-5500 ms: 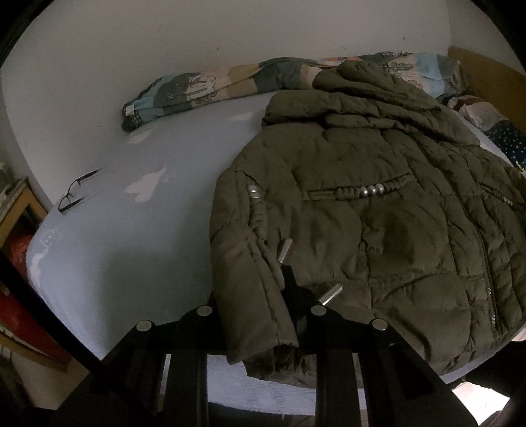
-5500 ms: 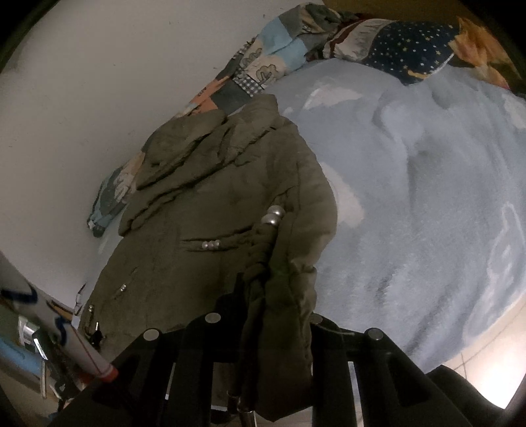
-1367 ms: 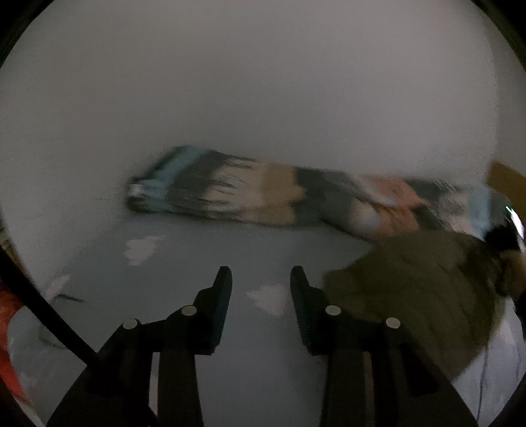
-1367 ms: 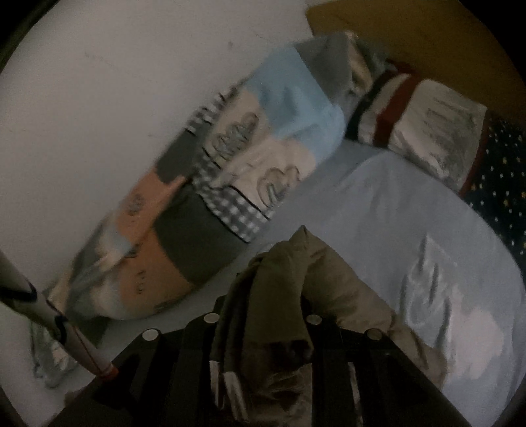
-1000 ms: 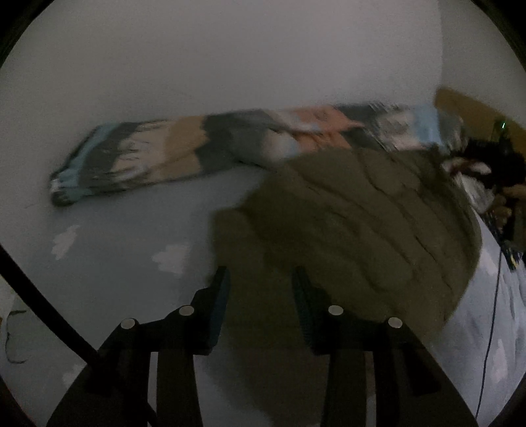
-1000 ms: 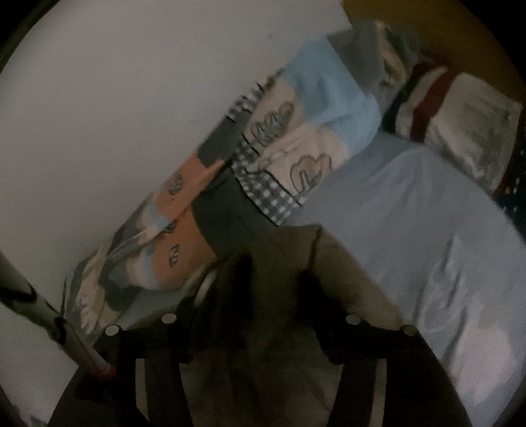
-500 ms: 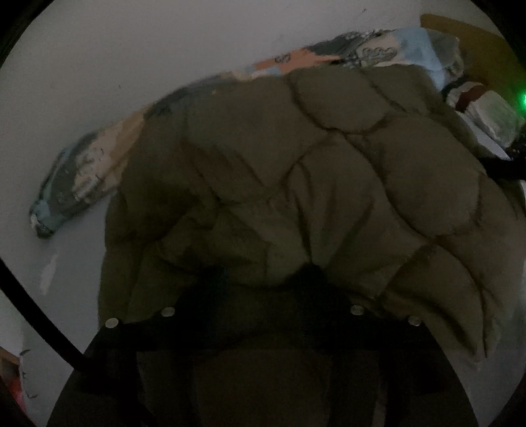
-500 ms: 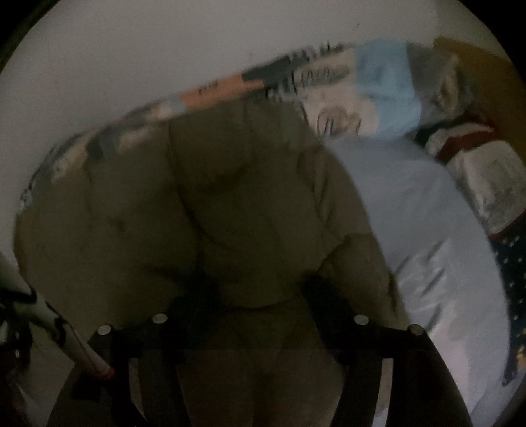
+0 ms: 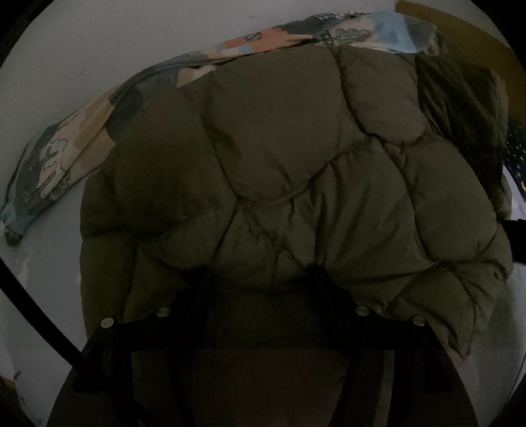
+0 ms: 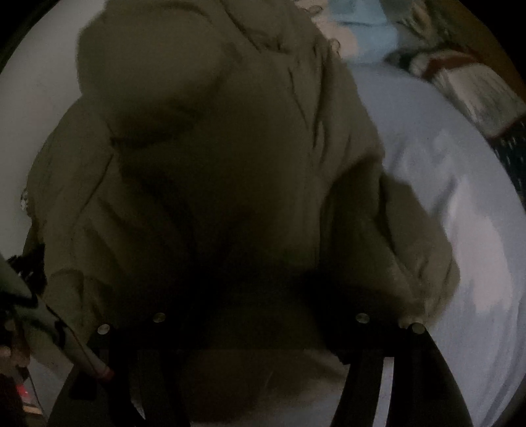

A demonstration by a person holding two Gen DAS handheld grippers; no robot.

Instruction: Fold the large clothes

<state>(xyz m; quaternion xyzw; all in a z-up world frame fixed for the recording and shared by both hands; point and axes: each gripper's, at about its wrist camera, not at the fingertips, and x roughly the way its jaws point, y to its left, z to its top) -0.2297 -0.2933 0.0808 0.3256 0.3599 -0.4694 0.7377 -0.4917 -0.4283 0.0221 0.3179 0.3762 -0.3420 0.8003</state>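
An olive quilted puffer jacket (image 9: pixel 296 170) lies folded into a thick bundle on the pale blue bed sheet (image 9: pixel 49 262). It fills most of the left wrist view and also fills the right wrist view (image 10: pixel 213 157). My left gripper (image 9: pixel 259 282) is open wide, its dark fingers (image 9: pixel 200 289) pushed against the near edge of the bundle. My right gripper (image 10: pixel 259 289) is also open wide, with jacket fabric lying between and over its fingers. The fingertips of both are hidden in shadow under the fabric.
A rolled patchwork blanket (image 9: pixel 65 147) lies along the white wall behind the jacket. Pillows (image 10: pixel 470 85) and a dark dotted cushion (image 9: pixel 516 151) sit at the right by a wooden headboard (image 9: pixel 460 29). Bare sheet (image 10: pixel 460 197) shows right of the jacket.
Both grippers held the jacket hem, carried it up over the jacket and let go. Both have since opened wide and dropped close against the folded bundle.
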